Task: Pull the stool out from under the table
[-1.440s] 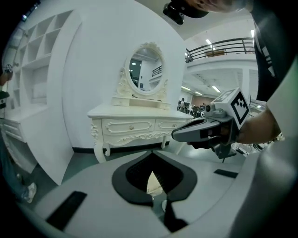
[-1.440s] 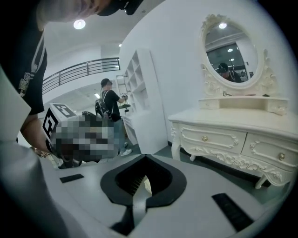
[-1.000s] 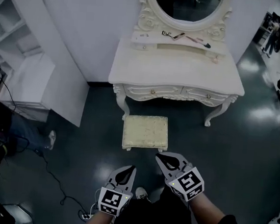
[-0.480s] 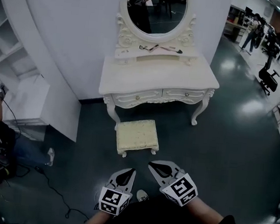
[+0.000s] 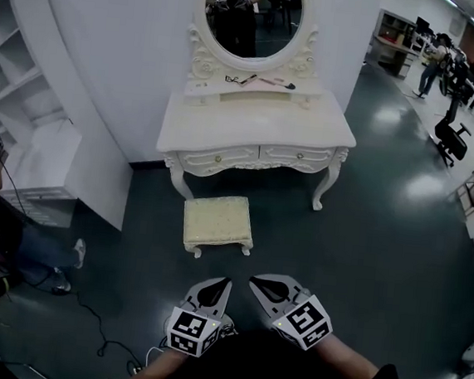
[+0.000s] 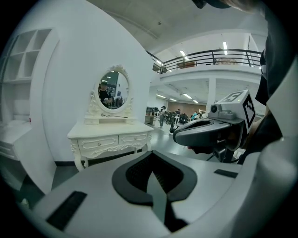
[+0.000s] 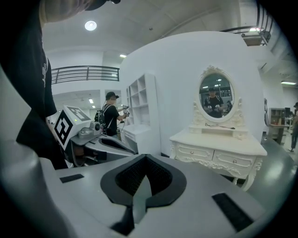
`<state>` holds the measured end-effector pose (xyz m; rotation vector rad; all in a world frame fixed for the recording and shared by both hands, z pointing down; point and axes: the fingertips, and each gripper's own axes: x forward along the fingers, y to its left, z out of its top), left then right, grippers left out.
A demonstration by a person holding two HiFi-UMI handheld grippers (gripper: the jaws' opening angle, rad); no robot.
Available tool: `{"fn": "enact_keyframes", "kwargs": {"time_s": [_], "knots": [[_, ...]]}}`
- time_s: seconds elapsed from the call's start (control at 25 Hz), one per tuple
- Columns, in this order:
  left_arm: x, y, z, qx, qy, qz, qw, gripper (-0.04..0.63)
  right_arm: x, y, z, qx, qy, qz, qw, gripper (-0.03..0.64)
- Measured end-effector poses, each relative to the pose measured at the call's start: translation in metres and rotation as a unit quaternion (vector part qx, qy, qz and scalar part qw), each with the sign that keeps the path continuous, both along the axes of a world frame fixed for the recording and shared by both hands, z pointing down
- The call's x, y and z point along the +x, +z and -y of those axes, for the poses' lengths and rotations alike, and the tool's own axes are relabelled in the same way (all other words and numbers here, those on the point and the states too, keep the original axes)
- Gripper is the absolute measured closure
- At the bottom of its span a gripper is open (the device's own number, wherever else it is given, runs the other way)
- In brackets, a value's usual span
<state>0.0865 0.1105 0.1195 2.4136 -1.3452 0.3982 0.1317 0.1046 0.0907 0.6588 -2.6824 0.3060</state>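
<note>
A cream cushioned stool (image 5: 217,223) stands on the dark floor, out in front of the white dressing table (image 5: 255,132), apart from both grippers. In the head view my left gripper (image 5: 221,284) and right gripper (image 5: 259,283) hover side by side near the bottom, short of the stool, both shut and holding nothing. The left gripper view shows shut jaws, the dressing table (image 6: 111,138) beyond and the right gripper (image 6: 177,135) at the right. The right gripper view shows shut jaws, the table (image 7: 219,151) and the left gripper (image 7: 118,145). The stool is hidden in both gripper views.
An oval mirror (image 5: 252,15) tops the dressing table, with small items on its shelf. A white shelf unit (image 5: 38,136) stands at the left. A person (image 5: 3,233) sits at the far left among cables (image 5: 98,329). Office chairs (image 5: 452,138) stand at the far right.
The view has backed away: the table and stool now look smaller and farther from both grippers. Both grippers stay shut and empty.
</note>
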Motion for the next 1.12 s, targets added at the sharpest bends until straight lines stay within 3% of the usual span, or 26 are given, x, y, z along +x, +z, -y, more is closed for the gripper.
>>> {"fn": "enact_keyframes", "kwargs": {"time_s": [0.52, 0.72, 1.12], "knots": [[0.100, -0.001, -0.045, -0.008, -0.019, 0.023, 0.9995, 0.588, 0.090, 0.010, -0.044, -0.029, -0.041, 0.017, 0.999, 0.589], [0.131, 0.007, -0.061, -0.007, -0.009, 0.040, 0.9991, 0.588, 0.112, 0.016, -0.060, -0.038, -0.057, 0.018, 0.997, 0.589], [0.153, 0.011, -0.079, -0.003, -0.030, 0.040, 0.9987, 0.588, 0.131, 0.024, -0.083, -0.037, -0.091, 0.014, 0.995, 0.589]]}}
